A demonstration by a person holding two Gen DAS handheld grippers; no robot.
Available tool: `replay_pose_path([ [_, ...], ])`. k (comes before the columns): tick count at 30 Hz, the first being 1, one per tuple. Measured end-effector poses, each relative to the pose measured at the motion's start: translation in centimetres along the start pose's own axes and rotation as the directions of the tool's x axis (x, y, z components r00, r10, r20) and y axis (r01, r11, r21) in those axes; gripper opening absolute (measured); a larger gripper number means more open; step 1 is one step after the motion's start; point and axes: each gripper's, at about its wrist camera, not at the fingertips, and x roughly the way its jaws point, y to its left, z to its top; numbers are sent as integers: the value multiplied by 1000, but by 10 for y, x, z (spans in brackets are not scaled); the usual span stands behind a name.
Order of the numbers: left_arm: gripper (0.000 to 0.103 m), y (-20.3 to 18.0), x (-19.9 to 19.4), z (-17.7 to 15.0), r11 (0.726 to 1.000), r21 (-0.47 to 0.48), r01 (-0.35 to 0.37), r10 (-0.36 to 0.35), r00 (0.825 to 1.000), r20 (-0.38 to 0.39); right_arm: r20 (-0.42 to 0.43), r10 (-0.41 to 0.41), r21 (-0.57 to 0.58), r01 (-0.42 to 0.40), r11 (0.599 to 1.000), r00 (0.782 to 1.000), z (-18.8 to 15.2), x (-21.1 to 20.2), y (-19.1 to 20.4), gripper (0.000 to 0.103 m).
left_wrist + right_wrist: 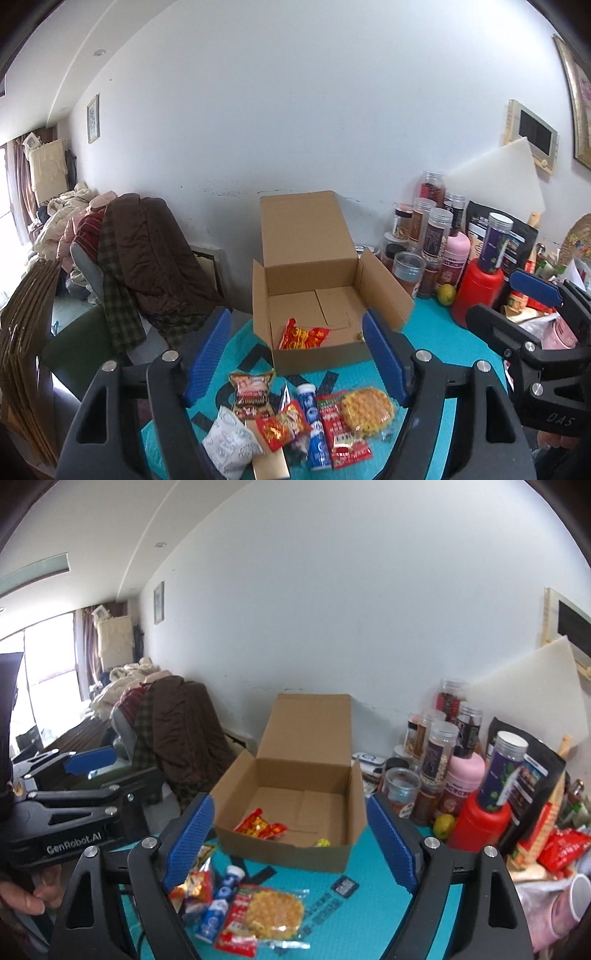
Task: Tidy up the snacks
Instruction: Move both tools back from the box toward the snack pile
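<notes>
Below both spread, empty claws, left [295, 354] and right [290, 842], the snacks [295, 421] lie on the counter [443, 332], short of the box [314, 295]. The left hangs nearer the pile; the tube [314, 424] runs lengthwise away from it.

1. Cardboard box [306, 258] showing plain brown; red-and-yellow packet [303, 334] lying inside it.
2. Mat [436, 332] under the box showing teal.
3. Bottle [476, 295] right of the box showing red; blanket [159, 251] left of it showing brown.
</notes>
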Motion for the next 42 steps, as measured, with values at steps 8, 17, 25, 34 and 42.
replay_pose_path([
  [8,73,3,-22,-28,1000,15,5,-5,1000,-3,-17,15,16,-14,1000,1000,-28,-23,16,86],
  [17,73,16,-34,-58,1000,-2,-3,3,1000,-29,-80,58,41,-55,998,995,-60,-20,37,86],
  [25,73,42,-31,-93,992,-117,37,-46,996,-70,-158,101,59,-93,994,982,-93,-5,53,86],
  [34,73,69,-4,-124,981,-194,3,-39,983,-178,-232,171,69,-159,985,958,-122,20,73,86],
  [42,73,90,27,-149,965,-260,-41,-36,958,-283,-287,195,71,-182,981,938,-140,47,86,86],
])
